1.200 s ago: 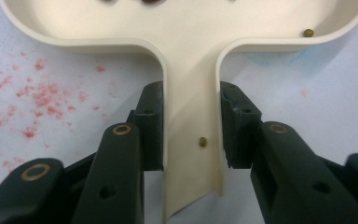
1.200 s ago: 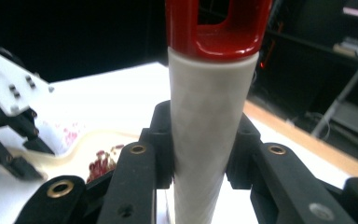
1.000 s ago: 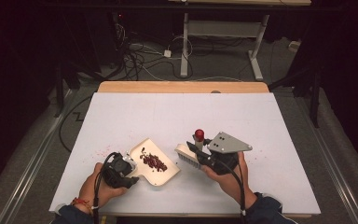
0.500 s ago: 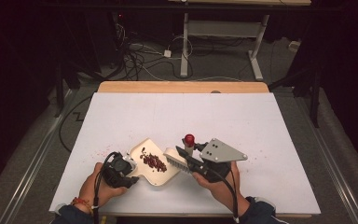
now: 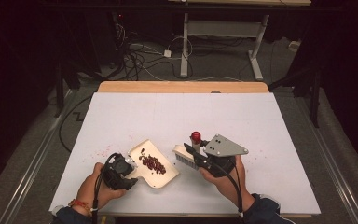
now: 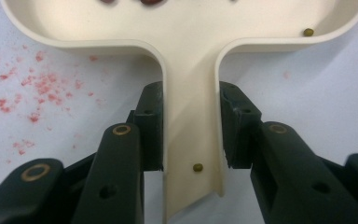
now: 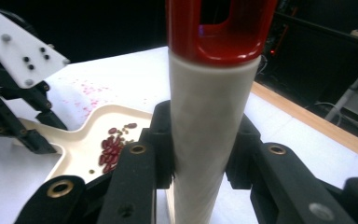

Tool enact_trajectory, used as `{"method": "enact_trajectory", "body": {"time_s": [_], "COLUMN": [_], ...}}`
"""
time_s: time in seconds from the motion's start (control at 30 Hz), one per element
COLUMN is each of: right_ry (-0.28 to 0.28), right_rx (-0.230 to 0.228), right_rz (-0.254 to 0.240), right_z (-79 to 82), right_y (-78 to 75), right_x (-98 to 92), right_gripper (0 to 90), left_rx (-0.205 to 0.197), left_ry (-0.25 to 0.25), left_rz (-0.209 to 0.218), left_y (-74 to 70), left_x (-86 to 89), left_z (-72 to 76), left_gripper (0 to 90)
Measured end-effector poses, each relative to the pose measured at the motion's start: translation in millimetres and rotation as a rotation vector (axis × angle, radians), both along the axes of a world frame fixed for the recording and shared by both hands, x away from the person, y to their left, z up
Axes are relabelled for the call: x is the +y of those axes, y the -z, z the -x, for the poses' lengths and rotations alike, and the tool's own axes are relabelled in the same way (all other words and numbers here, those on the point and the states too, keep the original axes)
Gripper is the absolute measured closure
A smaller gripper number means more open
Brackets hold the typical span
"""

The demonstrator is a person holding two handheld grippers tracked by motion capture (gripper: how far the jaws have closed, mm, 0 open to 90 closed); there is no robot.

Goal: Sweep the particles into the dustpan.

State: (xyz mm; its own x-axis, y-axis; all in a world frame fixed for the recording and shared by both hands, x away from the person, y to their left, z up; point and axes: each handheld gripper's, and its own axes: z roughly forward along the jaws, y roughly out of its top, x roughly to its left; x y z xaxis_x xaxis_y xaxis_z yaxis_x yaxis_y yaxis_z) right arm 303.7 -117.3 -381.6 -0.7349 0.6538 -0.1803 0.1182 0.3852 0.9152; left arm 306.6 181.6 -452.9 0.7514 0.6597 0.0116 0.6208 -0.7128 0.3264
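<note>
A cream dustpan [image 5: 164, 177] lies on the white table with a heap of red beans [image 5: 153, 163] in it. My left gripper [image 5: 129, 169] is shut on the pan's handle [image 6: 191, 116], one jaw against each side. The right gripper [image 5: 196, 158] is shut on the white handle [image 7: 209, 130] of a hand brush, whose red end [image 5: 196, 136] points up. The bristles [image 5: 184, 158] rest on the table just right of the pan's open edge. In the right gripper view the dustpan [image 7: 93, 126] and beans [image 7: 112, 147] lie at lower left, with the left gripper [image 7: 25, 133] beside them.
Red crumbs [image 6: 32, 88] speckle the table left of the pan handle, and a few more lie at the table's right [image 5: 261, 151]. One small olive bead [image 6: 308, 32] sits in the pan, another [image 6: 197, 167] on its handle. A wooden strip [image 5: 182, 87] edges the far side.
The right gripper swept the brush left toward the dustpan's edge, then drew back a little to the right. The left gripper and pan have stayed put.
</note>
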Motion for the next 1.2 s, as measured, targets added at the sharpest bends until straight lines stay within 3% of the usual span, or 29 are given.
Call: {"method": "enact_trajectory", "body": {"time_s": [0.17,0.3,0.47,0.57,0.7,1.0,1.2], "right_ry": [-0.038,-0.077,-0.043,-0.050,-0.037,0.000,0.023], "right_rx": [0.029,0.080,0.004,0.017,-0.006,-0.037,-0.044], "right_rz": [-0.016,-0.106,-0.101,-0.107,-0.071,-0.088,-0.099], "right_z": [4.9,7.3,11.4,8.9,5.4,-7.4,-12.5], "right_y": [1.4,0.3,-8.1,-9.5,-6.3,3.2,-1.5], "right_x": [5.2,5.7,0.8,-2.2,-1.4,-2.9,-15.2], "right_gripper": [69.3,69.4,69.4,69.3,69.3,69.3,69.3], "left_rx": [0.003,0.009,0.015,0.021,0.020,0.012,-0.002], "left_ry": [-0.002,-0.004,-0.010,-0.015,-0.022,-0.055,-0.088], "left_rz": [-0.005,0.005,0.022,0.036,0.044,0.056,0.069], "left_y": [2.5,3.3,5.0,5.6,6.4,8.6,8.1], "left_x": [-0.2,1.0,3.1,5.2,7.4,12.7,17.2], "left_z": [-0.9,-2.3,-3.5,-5.0,-6.6,-10.0,-11.2], "left_gripper": [63.8,63.7,63.7,63.7,63.7,63.6,63.6]}}
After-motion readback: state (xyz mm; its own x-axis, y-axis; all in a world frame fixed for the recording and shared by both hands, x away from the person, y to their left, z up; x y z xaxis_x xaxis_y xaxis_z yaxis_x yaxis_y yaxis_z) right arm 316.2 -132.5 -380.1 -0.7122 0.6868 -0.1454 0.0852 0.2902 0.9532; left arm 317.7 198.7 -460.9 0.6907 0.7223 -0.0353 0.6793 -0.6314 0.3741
